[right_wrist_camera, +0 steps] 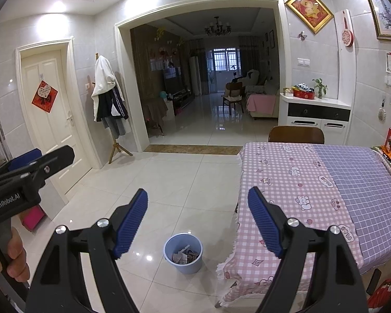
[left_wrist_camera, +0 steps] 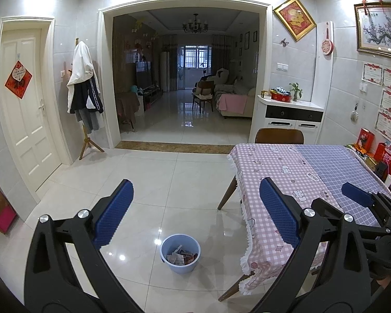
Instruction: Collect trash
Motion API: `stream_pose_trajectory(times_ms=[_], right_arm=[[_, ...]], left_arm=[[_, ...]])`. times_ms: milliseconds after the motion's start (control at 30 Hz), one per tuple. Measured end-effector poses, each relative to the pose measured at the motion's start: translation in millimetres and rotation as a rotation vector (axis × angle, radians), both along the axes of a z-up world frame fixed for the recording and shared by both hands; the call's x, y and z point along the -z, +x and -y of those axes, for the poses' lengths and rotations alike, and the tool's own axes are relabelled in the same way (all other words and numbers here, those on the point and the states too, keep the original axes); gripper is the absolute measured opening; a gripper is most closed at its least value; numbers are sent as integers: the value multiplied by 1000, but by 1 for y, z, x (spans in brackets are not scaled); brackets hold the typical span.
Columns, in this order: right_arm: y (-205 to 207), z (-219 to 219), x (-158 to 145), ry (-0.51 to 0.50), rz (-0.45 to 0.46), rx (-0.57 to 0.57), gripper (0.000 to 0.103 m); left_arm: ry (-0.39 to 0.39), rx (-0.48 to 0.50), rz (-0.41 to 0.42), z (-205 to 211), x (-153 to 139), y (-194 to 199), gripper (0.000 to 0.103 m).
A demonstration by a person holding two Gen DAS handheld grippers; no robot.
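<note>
A light blue bin (left_wrist_camera: 180, 267) stands on the tiled floor by the table's corner, holding wrappers and paper scraps (left_wrist_camera: 181, 257). My left gripper (left_wrist_camera: 196, 182) hovers above and in front of it, open, with nothing between its blue pads. In the right wrist view the same bin (right_wrist_camera: 183, 263) sits low in the middle, and my right gripper (right_wrist_camera: 197, 191) is open and empty above it. The left gripper (right_wrist_camera: 47, 156) shows at the left edge, held by a hand (right_wrist_camera: 13, 250). One blue pad (left_wrist_camera: 355, 194) of the right gripper pokes in over the table.
A table with a pink and purple checked cloth (left_wrist_camera: 312, 172) fills the right side, with a chair (left_wrist_camera: 279, 135) behind it. Red boxes and bottles (left_wrist_camera: 383, 154) line its far right edge. A coat stand (left_wrist_camera: 84, 91) and white door (left_wrist_camera: 26, 109) are on the left.
</note>
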State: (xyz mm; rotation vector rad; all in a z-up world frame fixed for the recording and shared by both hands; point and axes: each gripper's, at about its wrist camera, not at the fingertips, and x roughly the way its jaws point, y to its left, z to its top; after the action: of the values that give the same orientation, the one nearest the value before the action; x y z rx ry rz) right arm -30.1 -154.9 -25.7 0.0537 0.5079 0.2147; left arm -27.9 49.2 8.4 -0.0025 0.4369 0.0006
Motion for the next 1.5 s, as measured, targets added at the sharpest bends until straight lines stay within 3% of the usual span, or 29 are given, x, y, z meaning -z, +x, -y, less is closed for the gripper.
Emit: stream_pose_trajectory(times_ms=[1500], right_arm=[[16, -10, 6, 0, -20, -8, 78]], left_arm=[[-5, -4, -16, -1, 9, 8, 95]])
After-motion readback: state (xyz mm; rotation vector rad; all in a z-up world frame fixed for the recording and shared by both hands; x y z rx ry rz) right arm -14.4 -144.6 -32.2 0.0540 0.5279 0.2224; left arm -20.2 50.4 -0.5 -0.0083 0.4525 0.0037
